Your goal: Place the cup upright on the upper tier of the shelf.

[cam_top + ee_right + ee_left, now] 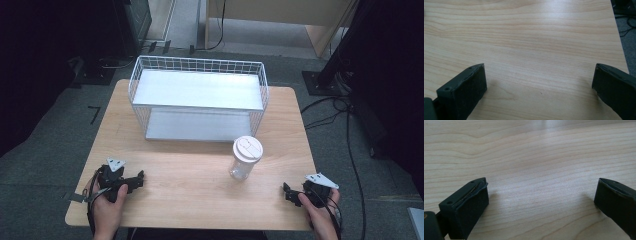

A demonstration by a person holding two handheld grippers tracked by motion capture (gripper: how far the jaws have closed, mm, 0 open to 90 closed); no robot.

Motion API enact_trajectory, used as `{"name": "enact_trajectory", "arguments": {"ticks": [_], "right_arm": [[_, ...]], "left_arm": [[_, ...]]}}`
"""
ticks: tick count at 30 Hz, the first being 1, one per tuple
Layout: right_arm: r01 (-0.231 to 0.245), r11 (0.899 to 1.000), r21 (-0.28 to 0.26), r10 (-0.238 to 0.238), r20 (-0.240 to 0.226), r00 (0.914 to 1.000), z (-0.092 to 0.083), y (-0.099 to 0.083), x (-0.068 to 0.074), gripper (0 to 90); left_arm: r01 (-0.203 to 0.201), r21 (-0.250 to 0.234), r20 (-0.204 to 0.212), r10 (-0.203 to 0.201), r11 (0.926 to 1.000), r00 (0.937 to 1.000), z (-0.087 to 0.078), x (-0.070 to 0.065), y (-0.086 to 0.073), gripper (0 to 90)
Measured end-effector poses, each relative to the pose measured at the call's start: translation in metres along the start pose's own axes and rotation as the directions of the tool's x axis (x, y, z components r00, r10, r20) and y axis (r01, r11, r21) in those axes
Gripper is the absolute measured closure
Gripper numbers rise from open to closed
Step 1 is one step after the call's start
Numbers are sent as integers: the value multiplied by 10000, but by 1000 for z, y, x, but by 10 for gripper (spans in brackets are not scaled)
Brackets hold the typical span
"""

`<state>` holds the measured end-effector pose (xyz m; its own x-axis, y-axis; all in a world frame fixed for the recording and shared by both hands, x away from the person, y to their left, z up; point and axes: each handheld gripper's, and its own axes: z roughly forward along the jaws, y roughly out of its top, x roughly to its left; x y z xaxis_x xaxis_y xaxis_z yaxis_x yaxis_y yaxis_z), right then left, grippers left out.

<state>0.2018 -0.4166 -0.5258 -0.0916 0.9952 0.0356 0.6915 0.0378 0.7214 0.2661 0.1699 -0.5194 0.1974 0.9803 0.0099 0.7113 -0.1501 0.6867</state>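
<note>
A clear jar (245, 160) with a white lid stands right of the table's (190, 185) centre, before the wire rack (197, 97). Left gripper (134, 182) and right gripper (289, 194) rest near the front corners, jaws spread, empty. Probably light, rigid, slippery: best gripped across the body below the lid.

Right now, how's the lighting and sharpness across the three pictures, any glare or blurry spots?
High view: the wooden table is evenly lit, the surroundings dark, and the clear jar looks slightly soft. Left gripper view: pale glare along the top edge, and the left claw casts soft shadows. Right gripper view: a bright sheen at upper right, and the right claw looks near and slightly blurred.
</note>
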Motion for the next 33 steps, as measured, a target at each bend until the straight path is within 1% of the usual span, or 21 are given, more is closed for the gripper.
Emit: {"name": "enact_trajectory", "arguments": {"ticks": [5,6,8,10,11,13,14,16,17,19,25,28,29,31,32,33], "right_arm": [[138,9999,-34,-138,-153,9998,1,1,5,0],[281,9996,-87,-284,-283,9992,1,1,10,0],[408,9991,-148,-414,-431,9982,0,2,14,0],[480,9986,-224,-494,-696,9963,-2,3,20,0],[443,9987,-261,-463,-830,9955,-2,3,22,0],[442,9987,-263,-464,-908,9948,-2,4,25,0],[560,9980,-298,-587,-1002,9932,-2,5,32,0],[705,9970,-315,-737,-1167,9904,0,6,39,0],[705,9970,-315,-737,-1167,9904,0,6,39,0],[774,9963,-363,-816,-1322,9879,2,7,47,0],[1189,9914,-553,-1263,-1586,9792,6,13,71,0],[1284,9895,-661,-1384,-1804,9738,6,15,81,0],[1210,9903,-681,-1325,-2029,9702,6,17,87,0],[1208,9902,-697,-1330,-2100,9686,7,18,88,0],[1289,9888,-753,-1429,-2274,9633,8,21,95,0],[1280,9886,-791,-1431,-2310,9624,9,22,99,0]], "left_arm": [[1,2,1,-1,10000,10000,0,0,0,0],[2,-1,0,-2,10000,10000,0,0,0,0],[3,3,0,-3,10000,10000,0,0,0,0],[-1,1,-1,1,10000,10000,0,0,0,0],[-5,3,1,5,10000,10000,0,0,0,0],[-8,2,7,8,10000,10000,0,0,0,0],[-18,8,16,18,10000,10000,0,0,0,0],[-41,28,17,41,10000,10000,1,0,1,0],[-56,31,18,56,10000,10000,1,0,1,0],[-43,30,18,43,10000,10000,1,0,1,0],[-45,29,23,45,10000,10000,1,0,1,0],[-44,30,18,44,10000,10000,1,0,1,0],[-44,31,19,44,10000,10000,1,0,1,0],[-40,28,19,40,10000,10000,1,0,1,0],[-40,26,21,40,10000,10000,1,0,1,0],[-40,27,21,40,10000,10000,1,0,1,0]]}}
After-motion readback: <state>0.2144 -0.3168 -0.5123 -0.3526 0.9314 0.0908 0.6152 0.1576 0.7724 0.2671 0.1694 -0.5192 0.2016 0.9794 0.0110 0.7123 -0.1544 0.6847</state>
